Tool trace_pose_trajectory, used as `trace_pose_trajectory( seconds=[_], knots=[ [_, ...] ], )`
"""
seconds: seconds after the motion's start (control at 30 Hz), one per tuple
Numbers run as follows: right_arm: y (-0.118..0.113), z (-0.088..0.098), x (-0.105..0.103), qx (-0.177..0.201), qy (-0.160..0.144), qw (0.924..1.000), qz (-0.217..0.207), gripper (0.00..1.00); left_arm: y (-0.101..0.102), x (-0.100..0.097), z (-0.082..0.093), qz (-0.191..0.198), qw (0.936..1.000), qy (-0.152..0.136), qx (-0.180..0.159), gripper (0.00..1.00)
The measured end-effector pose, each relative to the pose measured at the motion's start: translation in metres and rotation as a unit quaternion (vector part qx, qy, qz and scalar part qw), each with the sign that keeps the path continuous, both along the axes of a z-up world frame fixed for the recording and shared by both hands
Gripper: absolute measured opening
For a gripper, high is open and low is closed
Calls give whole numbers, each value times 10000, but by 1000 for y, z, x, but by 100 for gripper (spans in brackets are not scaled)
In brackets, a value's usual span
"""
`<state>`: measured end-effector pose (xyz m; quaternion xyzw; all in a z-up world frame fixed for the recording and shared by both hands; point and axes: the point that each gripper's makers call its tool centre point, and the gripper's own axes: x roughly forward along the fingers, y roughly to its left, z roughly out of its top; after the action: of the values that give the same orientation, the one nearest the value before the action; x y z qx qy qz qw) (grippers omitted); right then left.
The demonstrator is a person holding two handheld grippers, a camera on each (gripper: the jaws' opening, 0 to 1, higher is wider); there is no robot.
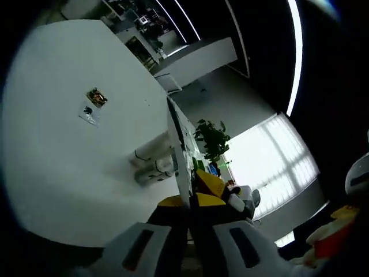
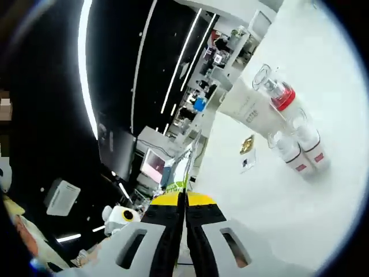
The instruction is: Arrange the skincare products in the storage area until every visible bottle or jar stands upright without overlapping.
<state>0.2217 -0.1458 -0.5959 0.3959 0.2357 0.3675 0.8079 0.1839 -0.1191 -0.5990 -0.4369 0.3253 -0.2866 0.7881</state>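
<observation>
White tabletop (image 1: 63,173) spreads across the left gripper view, rolled steeply so the room's ceiling lights run down the right side. The left gripper (image 1: 189,216) rises from the bottom of that view with its yellow-tipped jaws pressed together and nothing between them. Just beyond the tips, near the table's edge, two white bottles (image 1: 154,157) lie side by side, touching or nearly so; whether they are upright or toppled is hard to tell through the roll of the view. Farther off on the table, well apart from them, lie a small clear sachet (image 1: 89,113) and a small orange-and-dark packet (image 1: 97,97), close to each other. A green potted plant (image 1: 212,138) stands past the table's edge, before a bright window.

In the right gripper view the right gripper (image 2: 184,202) also has its jaws closed on nothing. To the right of it, on the white surface, sits a cluster of skincare products: a white tube (image 2: 249,108) with lettering, a clear-capped bottle with a red collar (image 2: 278,92) touching it, and two small white bottles with clear caps and red labels (image 2: 300,149) side by side just beside those. A small gold packet (image 2: 248,144) and a pale sachet (image 2: 247,163) lie between the cluster and the jaws.
</observation>
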Motion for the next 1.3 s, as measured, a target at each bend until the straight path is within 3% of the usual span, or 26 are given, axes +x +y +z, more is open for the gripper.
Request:
trace_pose_trajectory(
  seconds=[0.07, 0.13, 0.23, 0.4, 0.53, 0.63, 0.7, 0.87, 1.07, 1.3],
  knots=[
    [1, -10, 2, -356, -113, 9993, 54, 2, 2, 0, -12, 64, 9996, 250, 128, 3],
    [1, -17, 3, -560, -107, 9984, 46, 2, 1, 2, -18, 52, 9993, 261, 258, 3],
    [0, -20, 4, -510, -34, 9987, -26, 2, 4, 4, -26, 133, 9984, 345, 419, 5],
    [-3, -33, 5, -759, -30, 9971, -7, 2, 4, 7, -34, 127, 9976, 351, 585, 3],
    [-5, -39, 9, -920, -305, 9952, 93, 3, 6, 12, -41, 80, 9977, 211, 641, 2],
    [-8, -41, 14, -1320, -944, 9866, 189, 6, 7, 16, -44, 113, 9984, 267, 492, 1],
    [-8, -42, 14, -1452, -1132, 9825, 285, 7, 8, 19, -46, 135, 9985, 234, 477, 1],
    [-10, -42, 16, -1402, -1274, 9810, 413, 20, 9, 27, -50, 206, 9989, 284, 319, 1],
    [-5, -41, 9, -1366, -1411, 9778, 733, 42, 7, 34, -55, 224, 9989, 327, 232, 1],
    [3, -48, -1, -1454, -1432, 9734, 1041, 56, 9, 39, -67, 242, 9986, 432, 181, 1]
  ],
)
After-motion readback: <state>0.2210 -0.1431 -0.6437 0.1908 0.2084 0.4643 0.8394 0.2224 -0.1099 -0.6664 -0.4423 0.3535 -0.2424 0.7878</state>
